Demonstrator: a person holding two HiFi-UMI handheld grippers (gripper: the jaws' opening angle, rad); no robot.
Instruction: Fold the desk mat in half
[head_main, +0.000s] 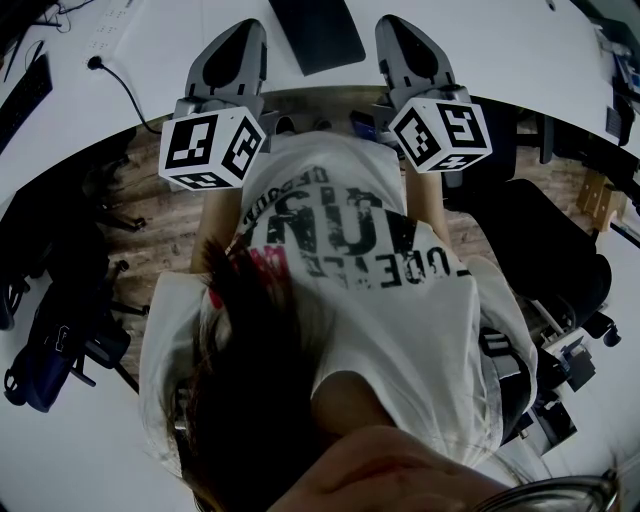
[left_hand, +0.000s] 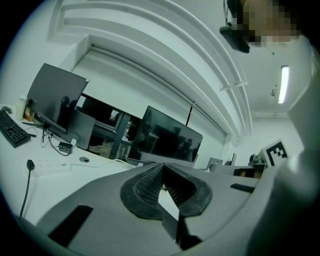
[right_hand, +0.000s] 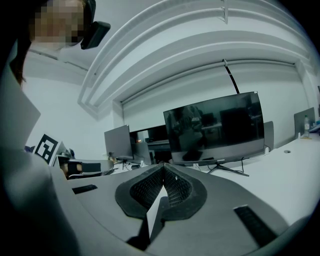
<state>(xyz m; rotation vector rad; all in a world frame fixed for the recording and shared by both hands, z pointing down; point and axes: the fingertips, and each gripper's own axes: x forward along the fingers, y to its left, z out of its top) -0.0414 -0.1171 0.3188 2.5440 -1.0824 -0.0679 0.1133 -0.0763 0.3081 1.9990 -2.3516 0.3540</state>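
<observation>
A dark flat rectangle (head_main: 318, 32) lies on the white table (head_main: 180, 40) between my two grippers; I cannot tell whether it is the desk mat. No mat shows in either gripper view. My left gripper (head_main: 243, 30) is held level over the table's near edge, its ribbed pads meeting at the tips (left_hand: 163, 166) with nothing between them. My right gripper (head_main: 396, 28) is held the same way beside it, shut and empty (right_hand: 163, 166). Both marker cubes sit close to the person's white printed shirt (head_main: 350, 240).
A monitor (right_hand: 215, 127) stands ahead on the table, with more screens (left_hand: 167, 137) to the left. A keyboard (left_hand: 12, 129), a power strip (left_hand: 47, 166) and a cable (head_main: 125, 90) lie at the left. A black office chair (head_main: 545, 250) stands at the right.
</observation>
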